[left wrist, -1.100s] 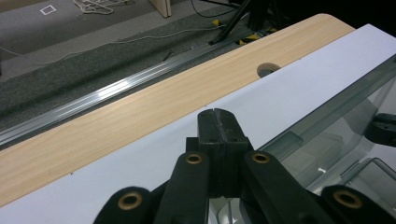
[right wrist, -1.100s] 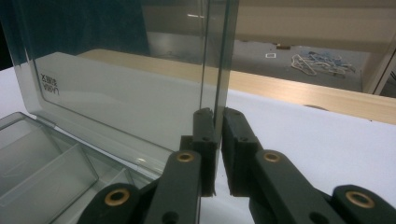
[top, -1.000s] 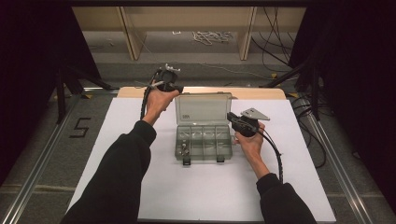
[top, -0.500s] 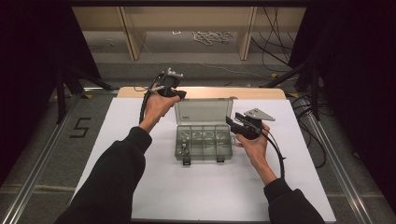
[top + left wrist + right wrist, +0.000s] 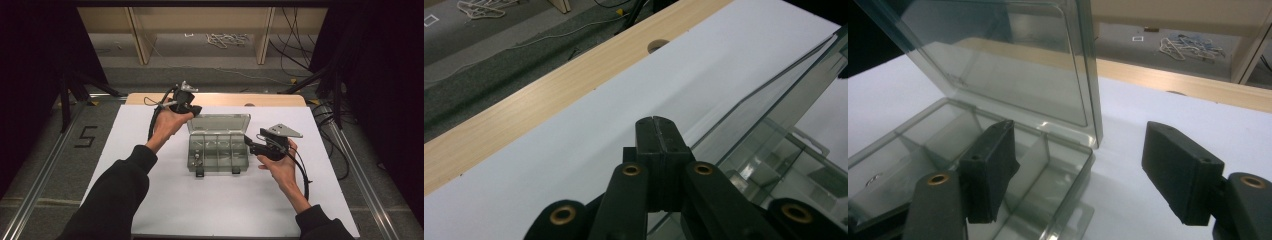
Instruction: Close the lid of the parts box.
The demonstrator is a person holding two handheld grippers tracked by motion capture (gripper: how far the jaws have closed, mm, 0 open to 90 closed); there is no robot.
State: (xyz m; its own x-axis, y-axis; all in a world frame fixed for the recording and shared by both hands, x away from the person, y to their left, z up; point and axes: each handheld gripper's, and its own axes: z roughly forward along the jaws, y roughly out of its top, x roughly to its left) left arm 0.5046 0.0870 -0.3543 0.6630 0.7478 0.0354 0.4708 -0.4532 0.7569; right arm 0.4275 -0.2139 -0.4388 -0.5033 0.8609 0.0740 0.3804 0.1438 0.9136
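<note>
Nearest to me, my right gripper (image 5: 258,142) hangs just off the right end of the clear plastic organiser box (image 5: 218,155). Its jaws have just been opening and stand wide apart with nothing between them; in the right gripper view (image 5: 1075,177) the left jaw sits over the box's right-hand compartment and the right jaw over bare sheet.

The box rests in the middle of the white sheet (image 5: 150,195) that covers the table, compartments exposed, two latch tabs pointing toward me. Its transparent lid (image 5: 218,123) stands raised at the back edge.

Farther off, my left gripper (image 5: 192,109) is at the lid's far left corner. In the left gripper view (image 5: 658,131) its jaws are pressed together on nothing, beside the lid's edge (image 5: 774,100); I cannot tell whether they touch it.

Beyond the sheet runs the table's wooden edge (image 5: 220,99).
</note>
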